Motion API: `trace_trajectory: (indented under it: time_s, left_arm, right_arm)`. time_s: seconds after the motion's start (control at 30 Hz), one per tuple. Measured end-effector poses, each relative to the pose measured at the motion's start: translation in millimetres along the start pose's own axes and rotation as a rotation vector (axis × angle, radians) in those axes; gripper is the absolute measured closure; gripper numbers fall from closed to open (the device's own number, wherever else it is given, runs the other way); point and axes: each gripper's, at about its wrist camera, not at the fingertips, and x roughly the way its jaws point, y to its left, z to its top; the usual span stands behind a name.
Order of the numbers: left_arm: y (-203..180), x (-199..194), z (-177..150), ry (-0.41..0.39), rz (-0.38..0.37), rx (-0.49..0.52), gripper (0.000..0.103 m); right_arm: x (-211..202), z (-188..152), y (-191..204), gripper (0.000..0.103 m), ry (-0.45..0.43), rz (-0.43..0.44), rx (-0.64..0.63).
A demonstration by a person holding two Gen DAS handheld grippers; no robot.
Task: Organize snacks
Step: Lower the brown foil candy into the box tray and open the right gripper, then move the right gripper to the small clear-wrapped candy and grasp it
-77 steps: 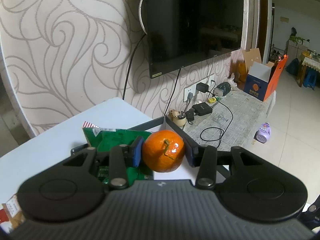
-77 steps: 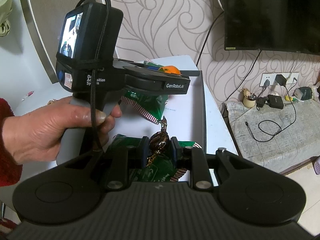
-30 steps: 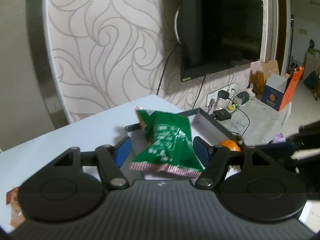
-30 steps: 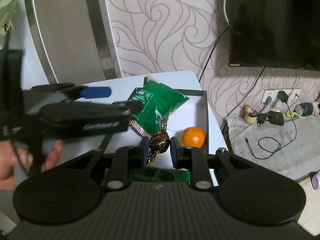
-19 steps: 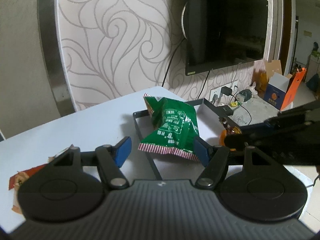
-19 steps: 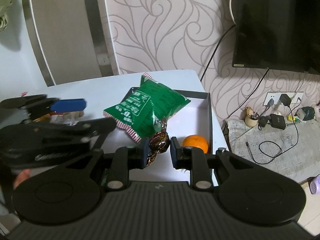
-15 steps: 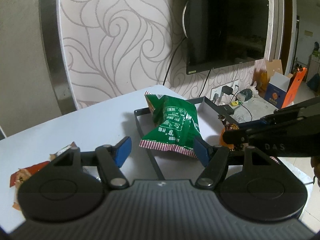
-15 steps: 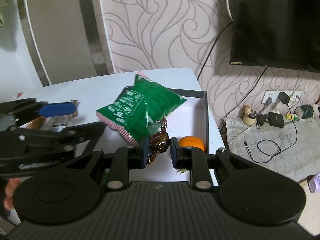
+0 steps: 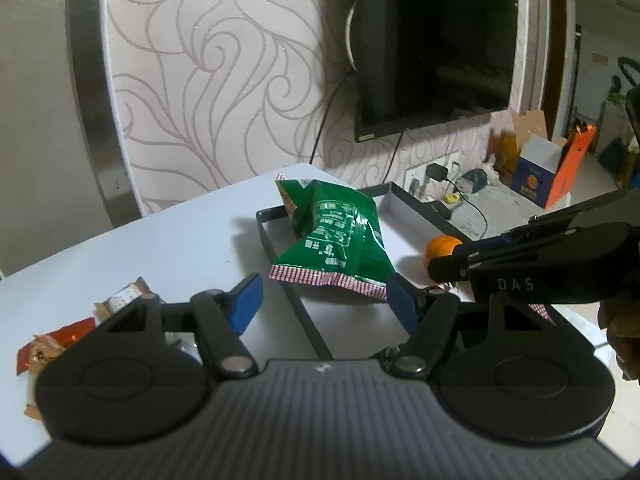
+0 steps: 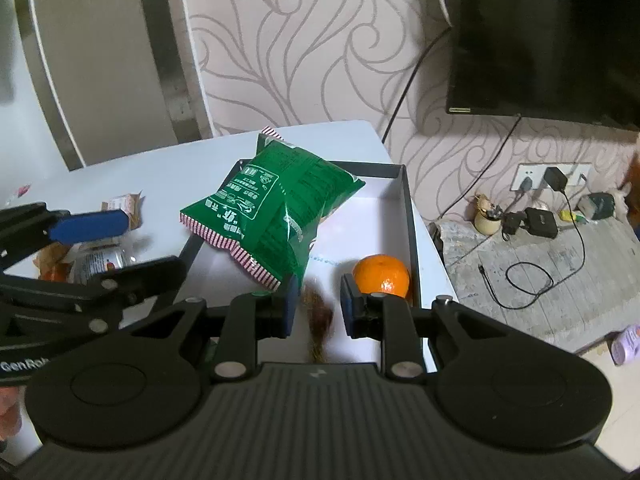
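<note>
White table (image 9: 180, 232), swirl wallpaper (image 9: 220, 80); tray (image 10: 412, 232) holds green bag (image 10: 276, 208), orange (image 10: 382, 274); left gripper (image 9: 322, 294) wide, empty; right gripper (image 10: 318, 300) narrow around blurred candy (image 10: 320, 318), grip unclear

Candy (image 10: 320, 320) (blurred) now drops from right claw (image 10: 319, 285) — released.

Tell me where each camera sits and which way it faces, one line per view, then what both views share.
Left wrist: on the left gripper, looking forward and down over the white table at the crinkly green snack bag lying over the dark-rimmed tray; the right gripper and a hand show at right.
Right wrist: on the right gripper, facing the same tray; the left gripper shows at left.
Shared: green snack bag, tray, round orange fruit.
</note>
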Motion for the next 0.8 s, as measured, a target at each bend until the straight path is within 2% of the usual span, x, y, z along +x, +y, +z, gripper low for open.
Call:
trace_trajectory:
  time_s: [0.53,0.8]
  left_arm:
    - [14.5,-12.0,-6.1,0.010,-0.077,0.040,0.033]
    - [27.0,-37.6,-18.0,-0.013,-0.104,0.038,0.033]
  right_arm:
    - [-31.5,-11.3,34.4,0.075,-0.011,-0.023,0.064]
    - [-52.9,-15.4,51.9,0.075,-0.031,-0.025,0.062]
